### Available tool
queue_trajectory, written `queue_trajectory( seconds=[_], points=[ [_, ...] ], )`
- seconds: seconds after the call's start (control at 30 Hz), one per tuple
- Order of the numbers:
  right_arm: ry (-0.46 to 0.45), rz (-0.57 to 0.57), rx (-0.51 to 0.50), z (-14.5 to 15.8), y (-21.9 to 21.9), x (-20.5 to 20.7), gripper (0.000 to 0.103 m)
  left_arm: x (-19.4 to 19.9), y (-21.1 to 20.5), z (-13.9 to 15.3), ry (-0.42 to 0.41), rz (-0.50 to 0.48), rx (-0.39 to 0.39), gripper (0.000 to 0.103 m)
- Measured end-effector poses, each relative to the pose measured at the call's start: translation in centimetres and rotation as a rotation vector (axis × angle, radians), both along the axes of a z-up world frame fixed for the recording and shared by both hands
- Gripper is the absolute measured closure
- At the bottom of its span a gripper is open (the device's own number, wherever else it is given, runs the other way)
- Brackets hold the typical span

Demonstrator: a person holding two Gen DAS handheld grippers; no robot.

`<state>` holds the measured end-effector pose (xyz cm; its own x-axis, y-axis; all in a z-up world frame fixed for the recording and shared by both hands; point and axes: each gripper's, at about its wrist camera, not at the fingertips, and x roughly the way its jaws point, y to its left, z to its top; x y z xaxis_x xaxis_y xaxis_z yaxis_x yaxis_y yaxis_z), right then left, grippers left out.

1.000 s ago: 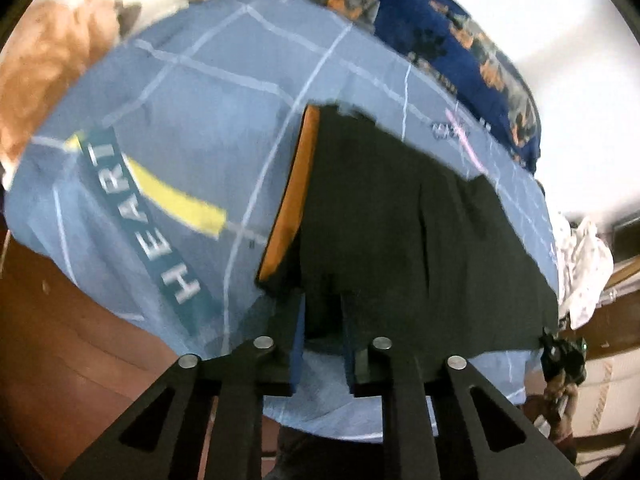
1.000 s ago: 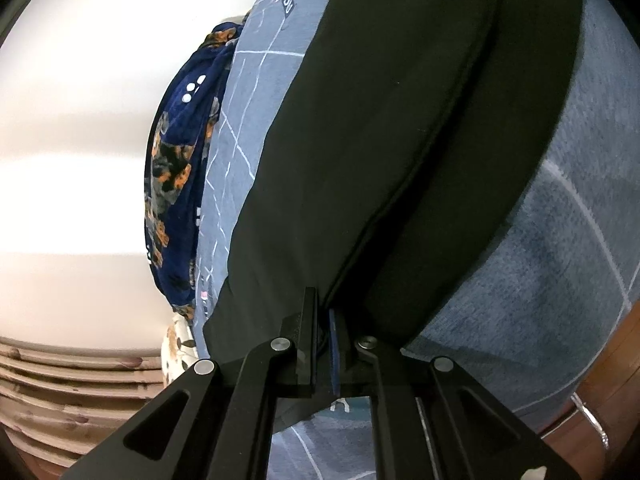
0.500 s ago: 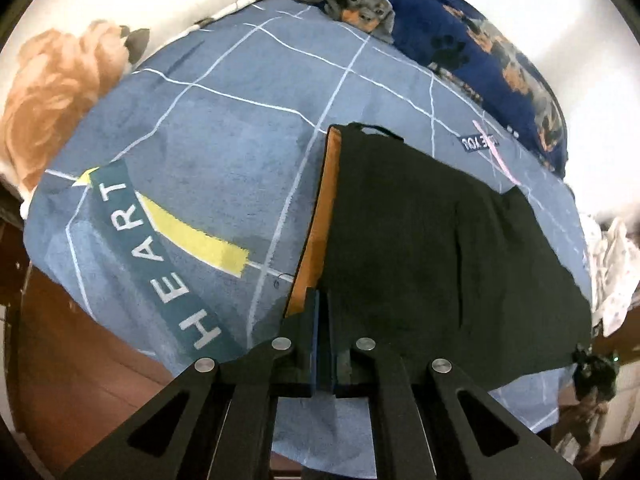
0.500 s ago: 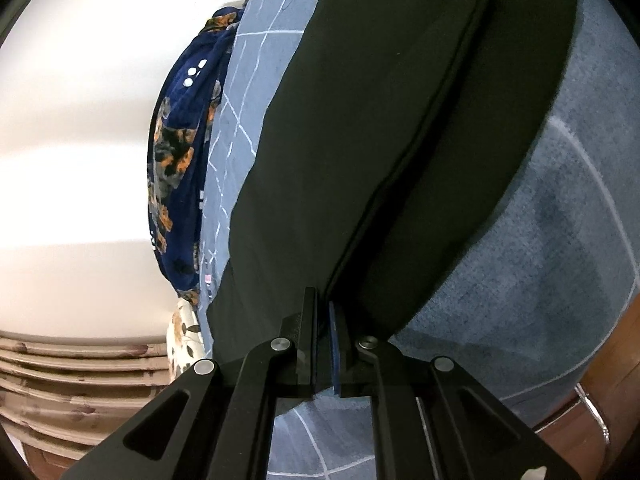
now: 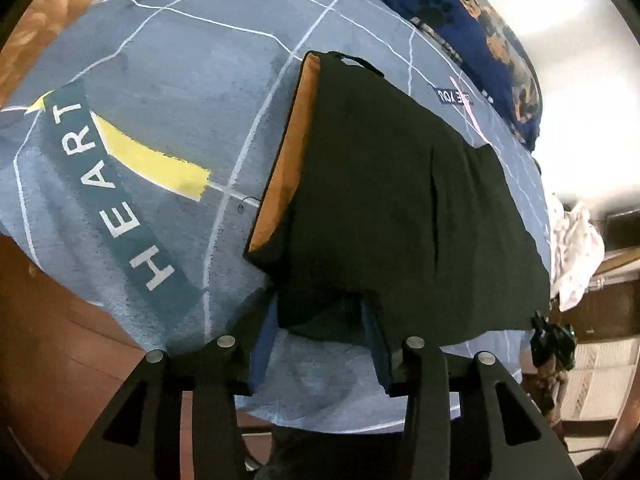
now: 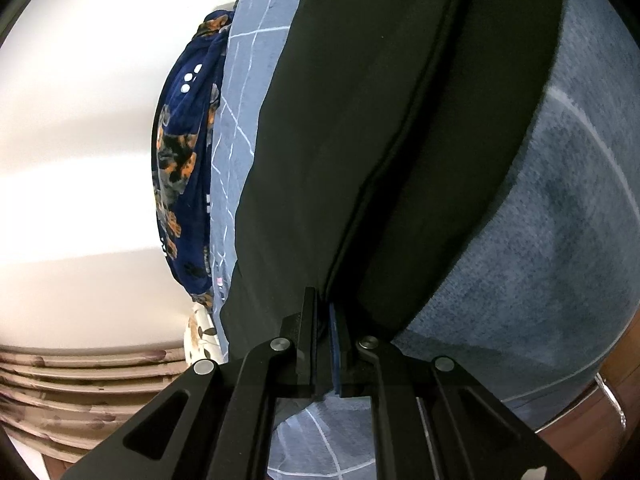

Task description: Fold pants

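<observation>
The black pants (image 5: 400,200) lie folded lengthwise on the blue bedspread (image 5: 180,92), with an orange waistband lining (image 5: 288,160) showing at the left end. My left gripper (image 5: 320,320) is open, its jaws spread either side of the near waist corner, which lies loose between them. My right gripper (image 6: 324,316) is shut on the pants (image 6: 360,128) at the near edge, where a long fold seam runs away from the fingers.
The bedspread carries a "HEART" label (image 5: 116,208) and a yellow stripe. A dark blue dog-print blanket (image 5: 480,20) lies along the far side, also in the right wrist view (image 6: 180,160). White cloth (image 5: 576,248) sits at the right. Wooden bed frame (image 5: 52,340) borders the near side.
My left gripper was shut on the waist corner half a second ago and has now opened, letting the corner go. My right gripper stays shut on the pants.
</observation>
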<state>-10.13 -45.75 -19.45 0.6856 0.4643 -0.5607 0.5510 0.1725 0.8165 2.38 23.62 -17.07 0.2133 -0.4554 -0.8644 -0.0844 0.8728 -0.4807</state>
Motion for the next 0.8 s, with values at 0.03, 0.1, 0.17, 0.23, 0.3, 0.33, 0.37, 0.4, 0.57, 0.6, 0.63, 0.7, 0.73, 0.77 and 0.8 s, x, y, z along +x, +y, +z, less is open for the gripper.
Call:
queue_trajectory(
  seconds=[0.03,0.1,0.17,0.23,0.3,0.33,0.37,0.4,0.57,0.6,0.63,0.7,0.73,0.77,0.8],
  points=[
    [0.0,-0.003,0.004,0.0,0.0,0.0,0.095,-0.1,0.1,0.2,-0.015,0.013,0.012,0.066],
    [0.002,-0.004,0.006,-0.1,0.0,0.0,0.096,-0.2,0.4,0.5,-0.038,0.034,0.056,0.084],
    [0.004,-0.005,0.005,-0.1,0.0,0.1,0.096,-0.3,0.4,1.0,-0.056,0.04,0.084,0.089],
    [0.006,-0.003,0.002,-0.1,0.0,0.2,0.096,-0.3,-0.4,1.8,-0.086,0.021,0.144,0.093],
    [0.006,-0.003,-0.001,0.0,0.0,0.3,0.096,0.0,-0.7,2.8,-0.122,0.024,0.177,0.096],
    [0.005,-0.001,-0.004,0.0,0.1,0.4,0.096,0.5,-0.6,3.4,-0.14,0.034,0.174,0.097],
    [0.005,0.0,-0.007,0.1,0.1,0.4,0.096,0.8,-0.5,3.7,-0.145,0.042,0.171,0.097],
    [0.004,0.0,-0.008,0.1,0.3,0.7,0.096,1.2,-0.3,4.0,-0.151,0.051,0.167,0.097],
    [-0.003,0.023,-0.009,0.2,0.7,1.2,0.094,1.3,0.2,4.4,-0.159,0.032,0.139,0.098],
    [-0.004,0.021,-0.006,0.2,0.7,1.2,0.094,1.0,0.6,4.0,-0.152,0.036,0.132,0.098],
    [-0.007,0.019,0.0,0.1,0.8,1.3,0.094,0.9,0.8,3.7,-0.141,0.052,0.124,0.098],
    [-0.009,0.021,0.004,0.0,0.9,1.5,0.095,0.7,2.0,2.7,-0.095,0.08,0.099,0.097],
    [-0.008,0.022,0.003,0.0,0.9,1.4,0.095,0.5,2.3,2.6,-0.086,0.096,0.1,0.097],
    [-0.009,0.024,0.002,0.0,1.0,1.5,0.095,0.2,2.9,2.5,-0.078,0.117,0.094,0.095],
    [-0.01,0.025,0.004,0.0,0.9,1.5,0.095,0.0,3.3,2.4,-0.069,0.129,0.082,0.09]
  ],
)
